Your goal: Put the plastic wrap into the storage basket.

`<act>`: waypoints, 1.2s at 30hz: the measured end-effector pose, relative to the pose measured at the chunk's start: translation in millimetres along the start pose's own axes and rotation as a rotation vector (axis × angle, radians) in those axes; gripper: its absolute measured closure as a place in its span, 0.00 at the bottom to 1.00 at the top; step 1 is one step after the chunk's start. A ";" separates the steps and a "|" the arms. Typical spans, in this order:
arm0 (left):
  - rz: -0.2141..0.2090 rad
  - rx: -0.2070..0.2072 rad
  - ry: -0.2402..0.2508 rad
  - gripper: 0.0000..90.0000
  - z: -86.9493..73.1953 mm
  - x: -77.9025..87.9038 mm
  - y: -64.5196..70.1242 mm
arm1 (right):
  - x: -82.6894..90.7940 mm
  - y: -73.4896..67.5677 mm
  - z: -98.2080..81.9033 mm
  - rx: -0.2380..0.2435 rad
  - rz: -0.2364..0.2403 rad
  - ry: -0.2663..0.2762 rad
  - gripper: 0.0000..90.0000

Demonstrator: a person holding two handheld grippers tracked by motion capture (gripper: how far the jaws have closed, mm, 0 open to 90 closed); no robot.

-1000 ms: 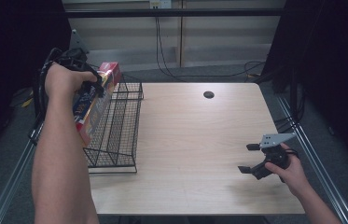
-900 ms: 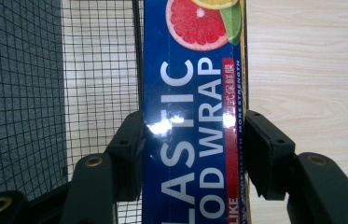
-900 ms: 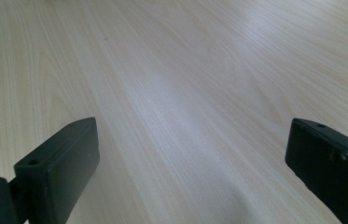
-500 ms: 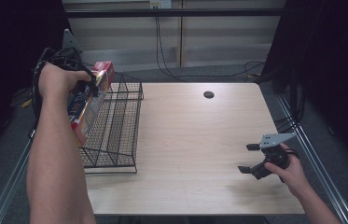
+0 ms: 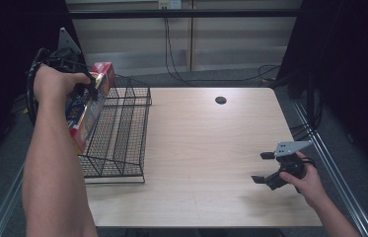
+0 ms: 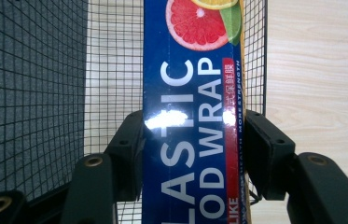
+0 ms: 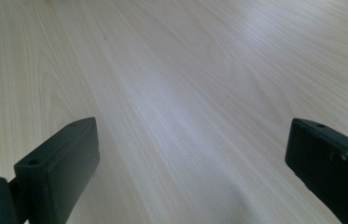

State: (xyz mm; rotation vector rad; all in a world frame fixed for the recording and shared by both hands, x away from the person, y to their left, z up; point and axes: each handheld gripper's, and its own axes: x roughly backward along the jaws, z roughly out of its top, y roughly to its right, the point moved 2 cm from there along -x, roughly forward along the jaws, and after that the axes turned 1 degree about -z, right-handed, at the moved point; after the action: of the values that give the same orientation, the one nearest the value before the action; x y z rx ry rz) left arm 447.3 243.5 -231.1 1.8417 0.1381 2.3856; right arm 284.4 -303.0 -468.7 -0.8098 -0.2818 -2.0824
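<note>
A long plastic wrap box, blue with a red end and a grapefruit picture, hangs tilted above the left side of a black wire basket. My left gripper is shut on the box. In the left gripper view both pads press the sides of the box, with the basket mesh below. My right gripper rests low over the table at the right, open, with bare wood between its jaws.
The wire basket stands at the table's left edge. A small dark round hole sits near the table's far edge. Cables run along the floor behind the table. A metal rail borders the right side.
My left hand with the box has shifted slightly left and lower over the basket. The right hand has stayed where it was.
</note>
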 end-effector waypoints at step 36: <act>0.061 0.063 -0.004 0.51 -2.3 -18.1 -31.7 | -0.5 0.3 -0.7 0.001 -0.004 0.004 0.03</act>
State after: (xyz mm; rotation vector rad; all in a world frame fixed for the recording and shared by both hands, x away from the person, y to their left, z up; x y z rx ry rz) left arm 451.0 272.0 -253.7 1.9040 0.1615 2.4452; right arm 284.6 -303.2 -469.6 -0.8050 -0.2823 -2.0874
